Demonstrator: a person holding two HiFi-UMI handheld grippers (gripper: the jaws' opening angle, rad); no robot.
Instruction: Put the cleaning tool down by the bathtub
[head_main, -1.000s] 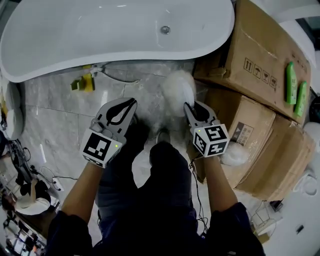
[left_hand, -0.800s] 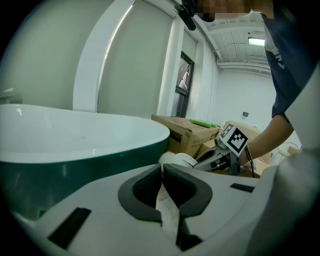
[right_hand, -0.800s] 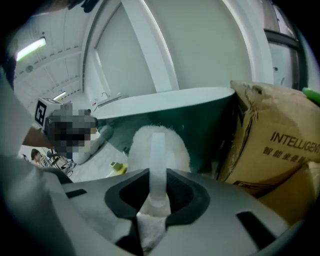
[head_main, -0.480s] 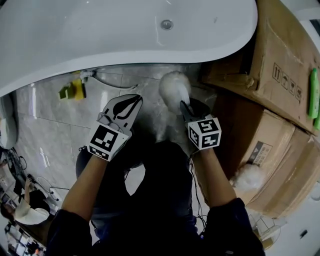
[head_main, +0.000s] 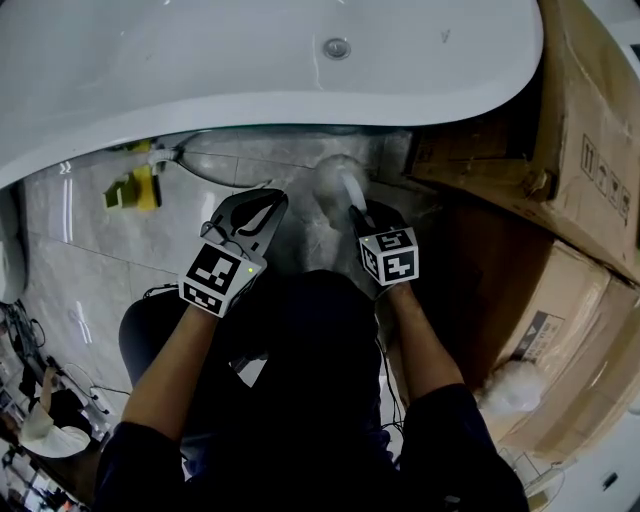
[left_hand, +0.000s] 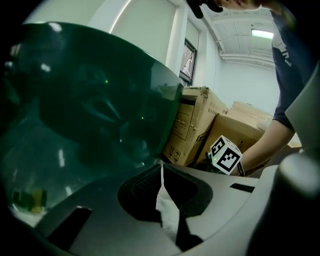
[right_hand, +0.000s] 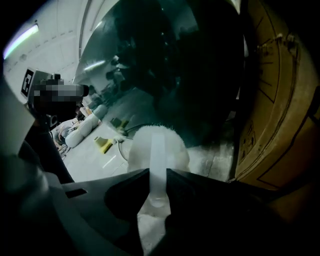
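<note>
The cleaning tool (head_main: 335, 183) is a white fluffy ball on a flat white handle. My right gripper (head_main: 358, 212) is shut on that handle, low over the marble floor just in front of the white bathtub (head_main: 250, 70). In the right gripper view the handle (right_hand: 158, 160) runs out between the jaws to the fluffy head (right_hand: 150, 142), with the tub's dark underside (right_hand: 190, 75) behind it. My left gripper (head_main: 268, 196) hangs beside it to the left, shut and empty; its tips (left_hand: 161, 167) meet in the left gripper view, facing the tub's side (left_hand: 75, 110).
Cardboard boxes (head_main: 590, 130) are stacked close on the right, right next to the tool (right_hand: 280, 100). A yellow-green object (head_main: 135, 186) and a hose (head_main: 200, 160) lie under the tub's rim. Another white fluffy ball (head_main: 512, 385) rests on a lower box. Cables lie at the left.
Both grippers have sunk toward the floor by the tub, the right one carrying the cleaning tool down with it. The tub and boxes have grown larger in the head view.
</note>
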